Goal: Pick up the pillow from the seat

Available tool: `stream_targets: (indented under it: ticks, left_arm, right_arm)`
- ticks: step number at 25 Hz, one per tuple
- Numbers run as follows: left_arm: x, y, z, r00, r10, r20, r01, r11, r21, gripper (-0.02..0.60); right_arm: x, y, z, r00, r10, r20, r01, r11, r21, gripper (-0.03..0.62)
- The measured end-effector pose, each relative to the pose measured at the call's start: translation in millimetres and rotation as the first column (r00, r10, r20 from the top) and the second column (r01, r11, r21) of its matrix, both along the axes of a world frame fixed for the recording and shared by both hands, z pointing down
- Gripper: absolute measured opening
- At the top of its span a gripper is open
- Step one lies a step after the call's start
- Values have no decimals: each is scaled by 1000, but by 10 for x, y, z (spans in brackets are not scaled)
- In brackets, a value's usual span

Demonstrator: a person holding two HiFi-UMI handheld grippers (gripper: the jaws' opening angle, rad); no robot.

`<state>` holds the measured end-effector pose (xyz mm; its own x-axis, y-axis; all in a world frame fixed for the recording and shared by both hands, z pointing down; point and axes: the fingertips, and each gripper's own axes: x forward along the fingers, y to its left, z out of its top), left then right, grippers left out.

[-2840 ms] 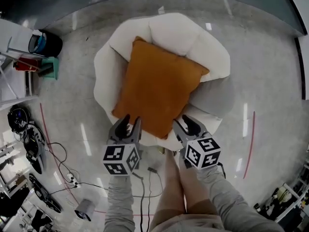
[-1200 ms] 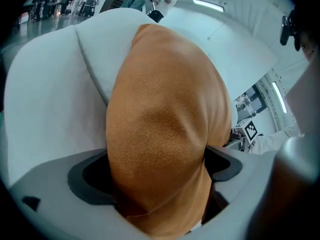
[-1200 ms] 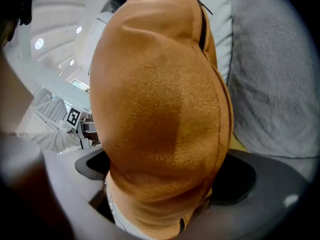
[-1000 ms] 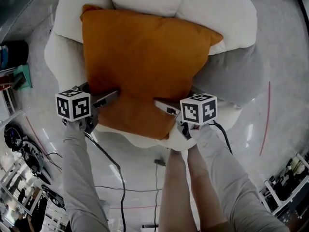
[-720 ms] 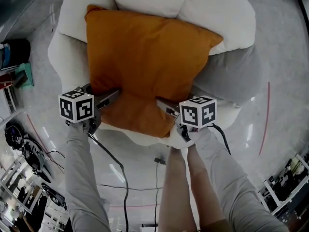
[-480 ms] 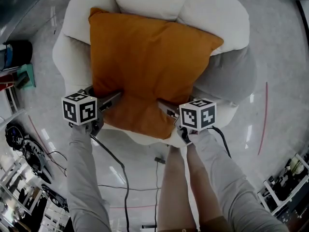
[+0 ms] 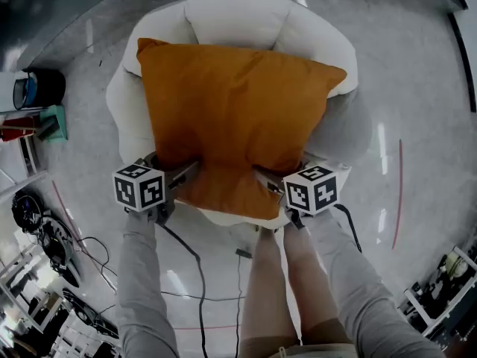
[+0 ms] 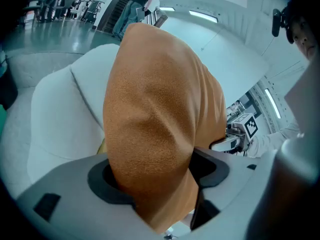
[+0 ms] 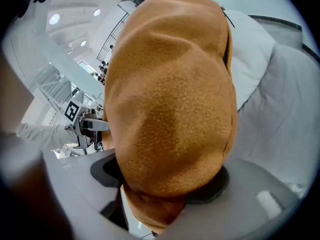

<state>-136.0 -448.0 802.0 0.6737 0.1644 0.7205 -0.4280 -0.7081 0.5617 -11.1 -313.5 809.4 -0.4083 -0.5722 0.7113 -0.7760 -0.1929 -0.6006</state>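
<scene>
Rust-orange square fabric pillow (image 7: 235, 118): near edge pinched by left claw (image 7: 184, 172) and right claw (image 7: 267, 182), jaws just closed, spaced for a level lift off white cushioned seat (image 7: 238, 10).

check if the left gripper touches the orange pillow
Touching. The left gripper view shows it: the left gripper has just been closing its jaws and clamps the pillow, fabric bunched between them.
</scene>
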Motion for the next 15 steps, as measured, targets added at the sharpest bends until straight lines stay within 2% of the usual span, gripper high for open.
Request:
stream_targets:
  ticks: [15]
  left_arm:
    - [-205,557,-1405,987,-150,-64,152,988,29,351]
  right_arm:
    - [-3,346,-1441,986,-158,-59,160,987,25,310]
